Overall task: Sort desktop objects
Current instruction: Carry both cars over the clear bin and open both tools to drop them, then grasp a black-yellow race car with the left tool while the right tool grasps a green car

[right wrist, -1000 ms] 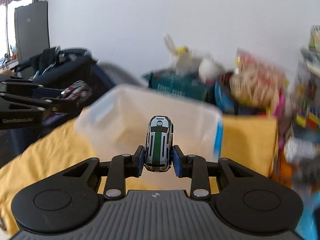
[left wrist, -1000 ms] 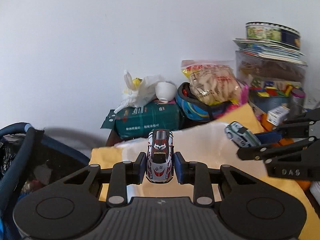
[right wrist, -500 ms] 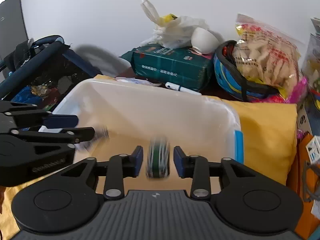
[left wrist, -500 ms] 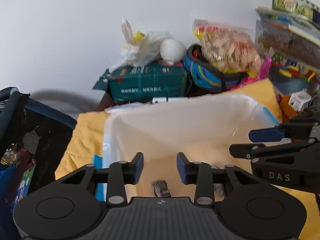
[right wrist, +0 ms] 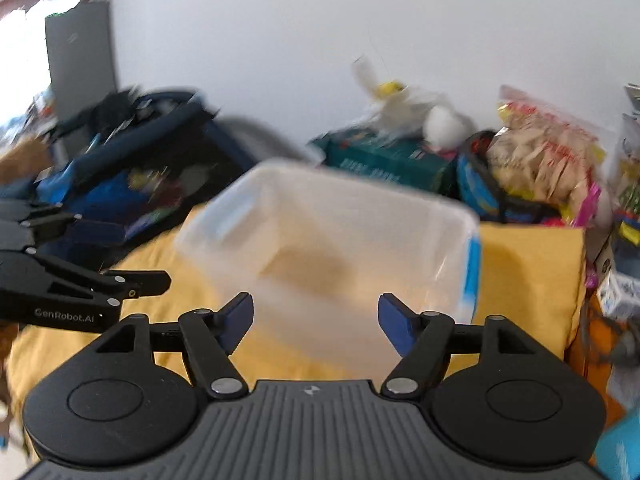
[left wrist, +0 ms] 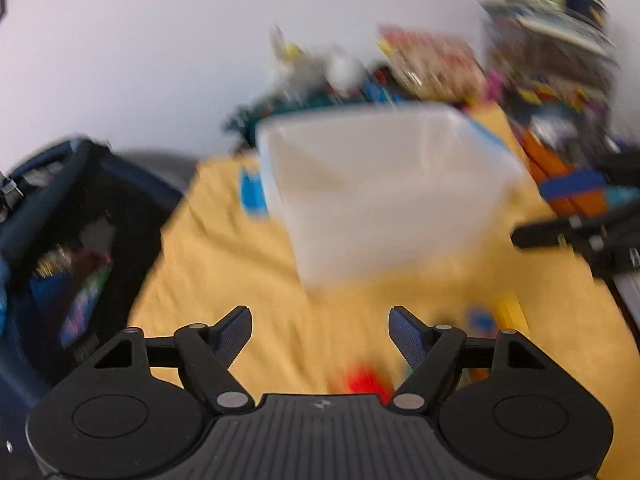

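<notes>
Yellow cloth covers the surface [left wrist: 224,264], blurred in both views. Left gripper [left wrist: 320,332] has just been opening, jaws wide apart, nothing between them; a red piece [left wrist: 362,380] lies just below it, a yellow block [left wrist: 510,312] off to its right. Right gripper [right wrist: 316,316], likewise just opened and empty, sits before the clear bin [right wrist: 360,216]. Drop looks done; next comes picking a loose piece, likely the red one.
</notes>
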Motion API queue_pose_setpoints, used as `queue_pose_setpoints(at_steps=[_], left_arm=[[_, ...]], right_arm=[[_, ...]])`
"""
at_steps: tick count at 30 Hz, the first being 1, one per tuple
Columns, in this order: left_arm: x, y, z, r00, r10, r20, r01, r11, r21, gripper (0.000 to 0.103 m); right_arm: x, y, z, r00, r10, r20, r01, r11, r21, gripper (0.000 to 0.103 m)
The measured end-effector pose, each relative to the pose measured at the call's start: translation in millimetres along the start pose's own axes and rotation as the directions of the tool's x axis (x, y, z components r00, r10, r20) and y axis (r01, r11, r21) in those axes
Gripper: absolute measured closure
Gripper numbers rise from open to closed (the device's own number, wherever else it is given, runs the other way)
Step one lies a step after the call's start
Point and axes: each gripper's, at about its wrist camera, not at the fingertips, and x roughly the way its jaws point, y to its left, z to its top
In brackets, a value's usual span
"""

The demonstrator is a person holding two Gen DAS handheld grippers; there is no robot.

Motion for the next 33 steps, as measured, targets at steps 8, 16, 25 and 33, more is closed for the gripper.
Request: queue_pose_setpoints(at_steps=[8,16,25,33], left_arm=[[-30.0,-52.7,-102.9,0.995,-0.067,-0.074,0.088,0.941,0.328,0.039],[0.2,-92.1,-122.8,0.986,-0.05,-0.158,0.129,0.83,0.543,0.07],[21.0,-35.6,-101.5,0.935,-0.238,-0.262,0.272,0.957,0.103,0.083],[47.8,8.5,-103.1,0.882,-0.427,-0.199,0.328,0.859,-0.393,0.082]], right_arm=[[-20.2,28.3,-97.9,0.987,-0.045,-0.151,0.028,0.993,-0.112,0.048],[-20.8,33.1,-129.4,0.971,-0.03,-0.237,0.022,0.999,-0.038,0.052],[-9.9,46.0,-130.3,0.971,-0.013,-0.24,0.0,0.999,-0.054,0.057],[11.4,33.2,-137.9,0.956,-0.012,-0.292,0.027,0.999,0.047,0.08]])
